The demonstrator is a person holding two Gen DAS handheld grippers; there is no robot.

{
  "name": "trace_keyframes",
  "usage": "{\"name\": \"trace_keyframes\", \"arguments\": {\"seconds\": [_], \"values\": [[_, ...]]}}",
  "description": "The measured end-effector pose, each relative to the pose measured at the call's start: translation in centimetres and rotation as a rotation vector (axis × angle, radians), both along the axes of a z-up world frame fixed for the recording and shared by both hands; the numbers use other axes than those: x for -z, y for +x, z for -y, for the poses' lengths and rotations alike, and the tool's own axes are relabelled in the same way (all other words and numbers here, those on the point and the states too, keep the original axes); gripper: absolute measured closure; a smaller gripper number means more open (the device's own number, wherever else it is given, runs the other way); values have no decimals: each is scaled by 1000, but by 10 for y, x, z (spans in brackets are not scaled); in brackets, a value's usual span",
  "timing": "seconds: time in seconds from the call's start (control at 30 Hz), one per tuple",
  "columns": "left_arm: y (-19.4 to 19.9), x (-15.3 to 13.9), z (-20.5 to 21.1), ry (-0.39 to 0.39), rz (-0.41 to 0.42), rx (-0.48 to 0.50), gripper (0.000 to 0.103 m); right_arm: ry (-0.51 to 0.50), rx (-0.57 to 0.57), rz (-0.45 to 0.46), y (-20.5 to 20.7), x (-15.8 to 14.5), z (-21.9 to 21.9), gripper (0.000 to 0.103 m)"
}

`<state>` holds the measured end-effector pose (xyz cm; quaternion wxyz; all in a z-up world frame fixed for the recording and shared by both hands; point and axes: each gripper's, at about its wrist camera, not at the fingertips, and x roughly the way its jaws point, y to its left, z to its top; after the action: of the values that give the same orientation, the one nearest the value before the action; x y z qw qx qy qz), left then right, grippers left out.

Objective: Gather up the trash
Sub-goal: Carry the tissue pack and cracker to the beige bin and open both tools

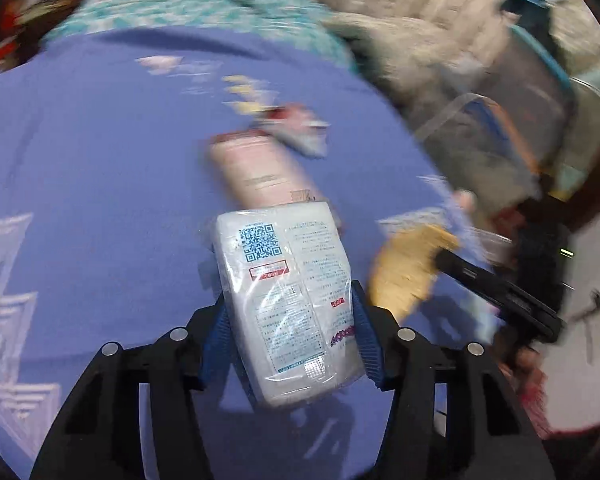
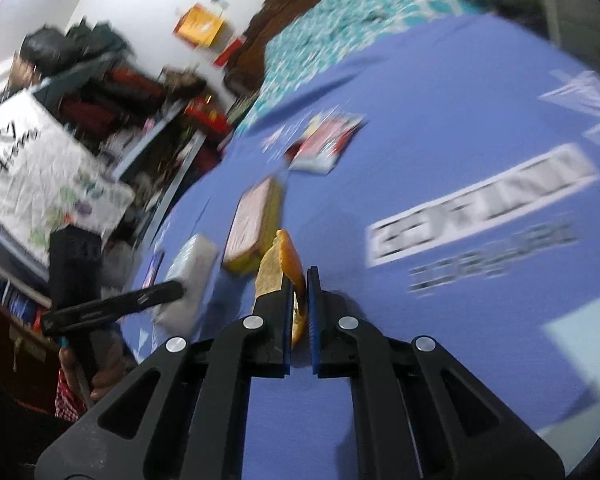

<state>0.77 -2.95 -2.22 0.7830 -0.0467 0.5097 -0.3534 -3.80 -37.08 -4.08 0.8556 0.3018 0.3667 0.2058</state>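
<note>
- left gripper (image 1: 292,320) tilts down over the blue sheet (image 1: 100,168), pads clamped on a white tissue pack (image 1: 288,300) with clear printed wrap.
- right gripper (image 2: 299,312), nearly closed, pinches a golden wrapper (image 2: 286,256).

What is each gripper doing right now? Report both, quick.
Left gripper: closed on the white plastic-wrapped packet.
Right gripper: shut on a thin orange-gold wrapper.

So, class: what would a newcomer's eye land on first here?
First the white plastic-wrapped pack with a blue QR code, clamped in the left tool over the purple sheet. Next the golden wrapper pinched in the right tool, with a pink-faced box lying just beyond.
</note>
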Motion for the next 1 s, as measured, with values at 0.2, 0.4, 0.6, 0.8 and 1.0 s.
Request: {"name": "trace_keyframes", "arguments": {"seconds": [0.2, 0.4, 0.6, 0.8, 1.0], "values": [[-10, -19, 96, -35, 6, 265, 49, 56, 204, 14, -22, 1, 79, 94], [-19, -28, 219, -52, 14, 478, 49, 19, 448, 69, -58, -14, 168, 94], [-41, -34, 354, -62, 45, 654, 47, -93, 666, 81, -84, -34, 258, 94], [-49, -16, 445, -13, 52, 693, 41, -187, 772, 27, -76, -35, 313, 93], [-32, 16, 474, 82, 71, 590, 27, -182, 805, -70, -60, -10, 338, 80]]}}
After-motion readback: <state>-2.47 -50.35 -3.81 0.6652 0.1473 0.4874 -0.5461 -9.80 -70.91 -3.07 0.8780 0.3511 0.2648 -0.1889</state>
